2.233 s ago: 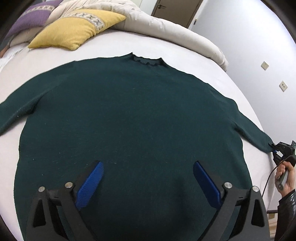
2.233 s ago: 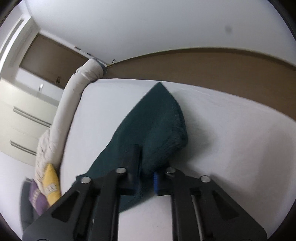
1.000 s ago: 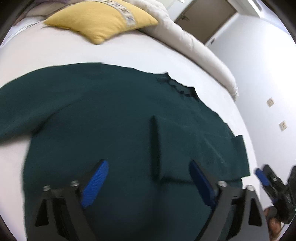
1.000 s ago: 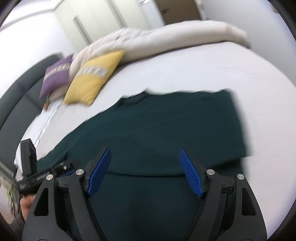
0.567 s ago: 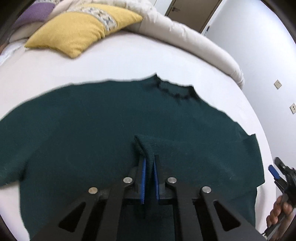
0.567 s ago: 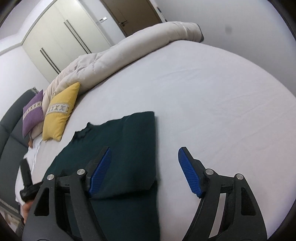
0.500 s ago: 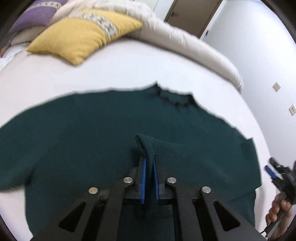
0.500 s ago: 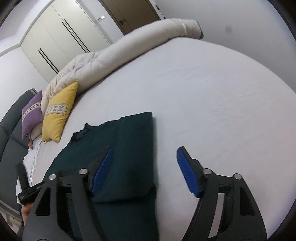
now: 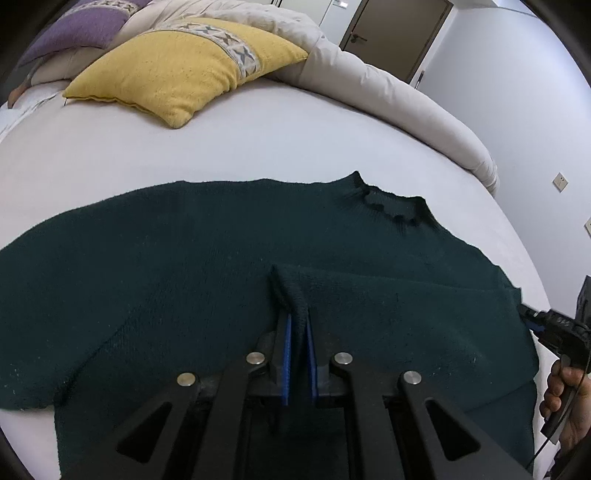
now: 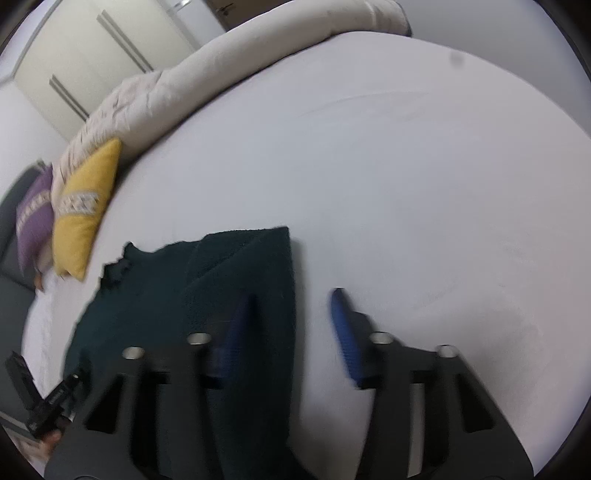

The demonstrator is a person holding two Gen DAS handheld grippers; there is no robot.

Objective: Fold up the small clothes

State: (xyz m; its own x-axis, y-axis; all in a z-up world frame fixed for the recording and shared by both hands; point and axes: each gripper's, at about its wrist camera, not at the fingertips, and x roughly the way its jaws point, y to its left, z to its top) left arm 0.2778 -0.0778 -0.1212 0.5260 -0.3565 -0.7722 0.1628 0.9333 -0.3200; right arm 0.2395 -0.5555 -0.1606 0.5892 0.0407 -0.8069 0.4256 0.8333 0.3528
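Right gripper dropped to sweater edge, jaws closing yet apart; left gripper jaws clamp its cuff.

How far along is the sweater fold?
Done: one sleeve lies folded across the sweater. In hand: left tongs clamp its cuff; right tongs, just closing, straddle the folded side edge. Left: the other sleeve lies spread, body unfolded.

A white bed sheet covers the mattress. On it, at the far side, lies a yellow cushion with a patterned grey band; a purple cushion sits just beside it. A rolled beige duvet runs along the far edge. Behind stand a brown door and cream wardrobe doors. 2 wall sockets show on the wall.
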